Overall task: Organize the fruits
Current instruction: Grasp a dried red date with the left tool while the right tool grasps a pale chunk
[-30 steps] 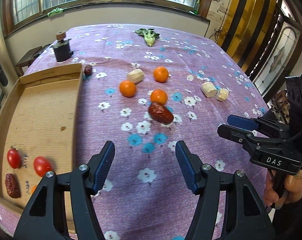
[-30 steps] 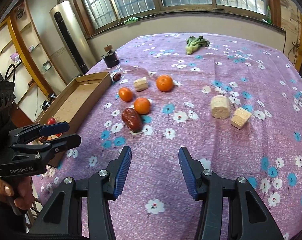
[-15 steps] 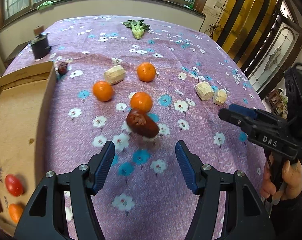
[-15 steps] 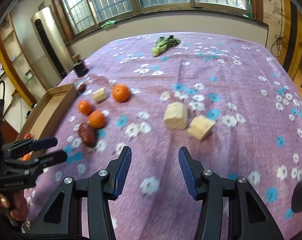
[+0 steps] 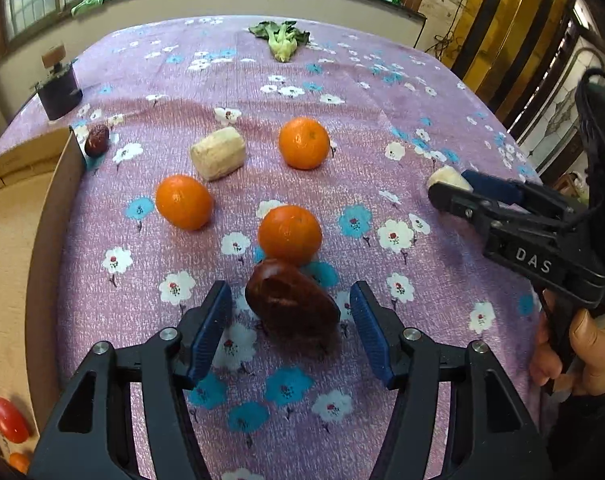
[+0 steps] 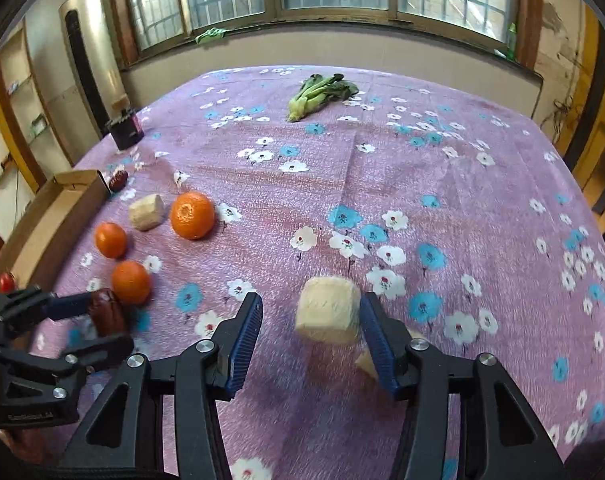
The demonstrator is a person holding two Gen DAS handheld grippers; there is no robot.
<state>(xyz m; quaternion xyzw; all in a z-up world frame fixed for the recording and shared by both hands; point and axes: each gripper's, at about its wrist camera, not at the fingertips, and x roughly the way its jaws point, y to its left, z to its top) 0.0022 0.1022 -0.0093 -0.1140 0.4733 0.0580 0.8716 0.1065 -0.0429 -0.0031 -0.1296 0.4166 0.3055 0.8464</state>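
Observation:
In the left wrist view my left gripper (image 5: pixel 291 318) hangs low over the cloth, its jaws closing around a big dark red date (image 5: pixel 292 300). A gap shows on both sides of the date. Just beyond lie three oranges (image 5: pixel 289 235), (image 5: pixel 183 201), (image 5: pixel 303 143). In the right wrist view my right gripper (image 6: pixel 310 332) stands open astride a pale cut chunk (image 6: pixel 326 310), which sits close against the right pad. A second pale chunk (image 6: pixel 364 360) peeks out behind that finger. A cardboard tray (image 5: pixel 50 208) on the left holds a red tomato (image 5: pixel 10 420).
A third pale chunk (image 5: pixel 218 153) and a small date (image 5: pixel 96 140) lie near the tray's far corner. A dark jar (image 5: pixel 58 90) stands at the back left and a green bok choy (image 5: pixel 282 38) at the far edge. A hand (image 5: pixel 582 348) holds the right gripper's handle.
Both grippers came forward and down. The big date now lies between the left jaws, which have narrowed a little. The right gripper swung right onto the pale chunk.

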